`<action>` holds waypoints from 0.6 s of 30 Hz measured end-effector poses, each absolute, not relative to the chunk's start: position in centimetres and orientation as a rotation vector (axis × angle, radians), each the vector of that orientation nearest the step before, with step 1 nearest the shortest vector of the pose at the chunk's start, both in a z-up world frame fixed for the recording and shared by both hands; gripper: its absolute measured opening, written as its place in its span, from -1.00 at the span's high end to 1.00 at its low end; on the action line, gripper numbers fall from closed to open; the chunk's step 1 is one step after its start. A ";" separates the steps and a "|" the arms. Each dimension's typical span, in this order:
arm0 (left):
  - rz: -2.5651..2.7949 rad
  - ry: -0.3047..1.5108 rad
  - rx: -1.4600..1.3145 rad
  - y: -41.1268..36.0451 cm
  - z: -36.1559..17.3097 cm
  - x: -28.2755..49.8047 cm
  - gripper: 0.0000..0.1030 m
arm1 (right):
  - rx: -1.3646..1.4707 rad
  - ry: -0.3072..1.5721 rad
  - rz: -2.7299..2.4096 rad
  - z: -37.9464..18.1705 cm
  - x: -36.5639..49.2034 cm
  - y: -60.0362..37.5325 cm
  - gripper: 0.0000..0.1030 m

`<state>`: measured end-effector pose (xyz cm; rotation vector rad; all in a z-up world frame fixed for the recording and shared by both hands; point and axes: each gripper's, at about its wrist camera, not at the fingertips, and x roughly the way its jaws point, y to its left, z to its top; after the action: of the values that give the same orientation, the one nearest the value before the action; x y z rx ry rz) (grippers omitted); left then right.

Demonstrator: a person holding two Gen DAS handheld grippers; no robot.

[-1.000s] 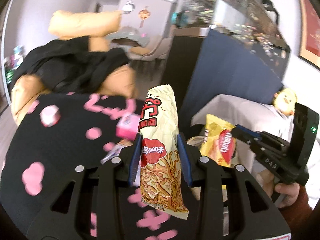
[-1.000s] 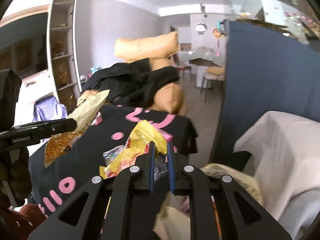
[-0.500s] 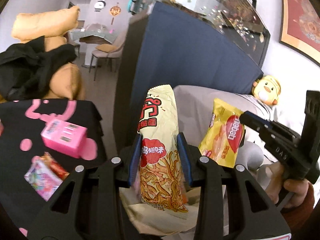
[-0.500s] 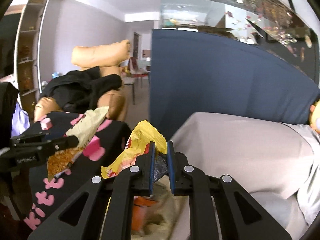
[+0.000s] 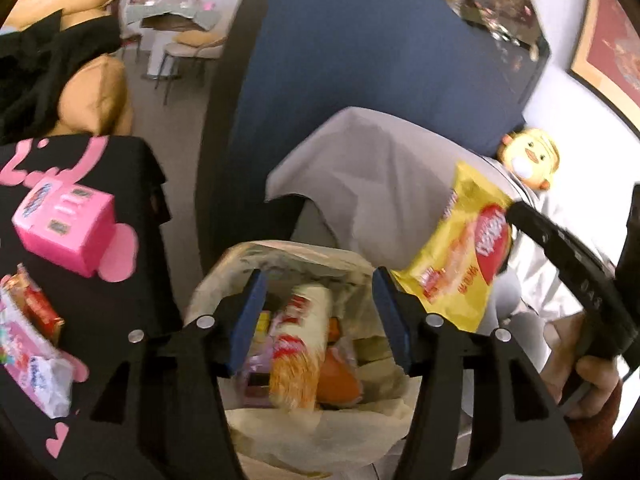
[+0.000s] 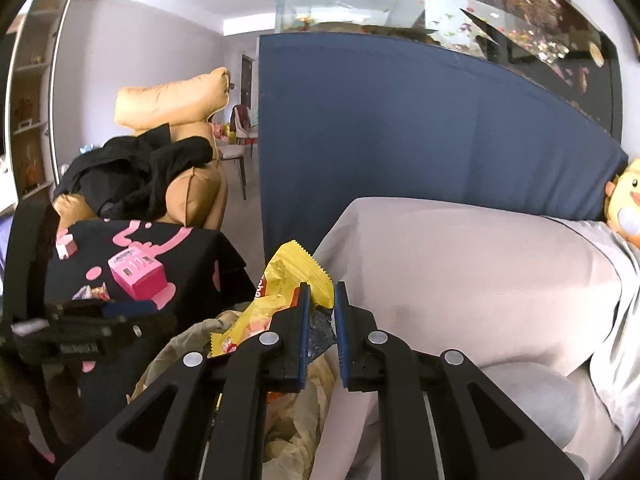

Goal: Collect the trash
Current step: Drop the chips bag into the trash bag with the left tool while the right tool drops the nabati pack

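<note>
My left gripper [image 5: 318, 312] is open above the trash bin with a beige bag liner [image 5: 280, 256]. The cream noodle snack packet [image 5: 298, 356] lies loose in the bin among other wrappers, blurred. My right gripper [image 6: 322, 296] is shut on a yellow snack packet [image 6: 280, 292], held just above the bin liner [image 6: 176, 344]. In the left wrist view the yellow packet [image 5: 460, 256] hangs to the right of the bin from the right gripper [image 5: 516, 210]. The left gripper also shows in the right wrist view [image 6: 132, 312].
A black table cover with pink marks [image 5: 100, 280] holds a pink box [image 5: 64, 228] and small wrappers [image 5: 28, 344] left of the bin. A grey-covered sofa [image 6: 460, 272], a blue panel [image 6: 400, 128] and a yellow plush duck [image 5: 528, 156] stand behind and right.
My left gripper opened and let go of the noodle packet, which dropped into the bin. Both grippers moved right from the table toward the bin; the right still holds the yellow packet.
</note>
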<state>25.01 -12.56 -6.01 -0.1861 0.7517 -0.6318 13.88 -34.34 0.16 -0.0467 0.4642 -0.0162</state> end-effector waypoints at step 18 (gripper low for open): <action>-0.314 0.711 -0.227 3.4 -6.5 20.9 -0.10 | 0.070 0.620 0.055 -8.1 18.1 -30.2 0.75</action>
<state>20.89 3.44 -6.54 -0.2273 0.7115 -0.3144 18.10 -30.23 -8.12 0.0701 0.6196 0.0550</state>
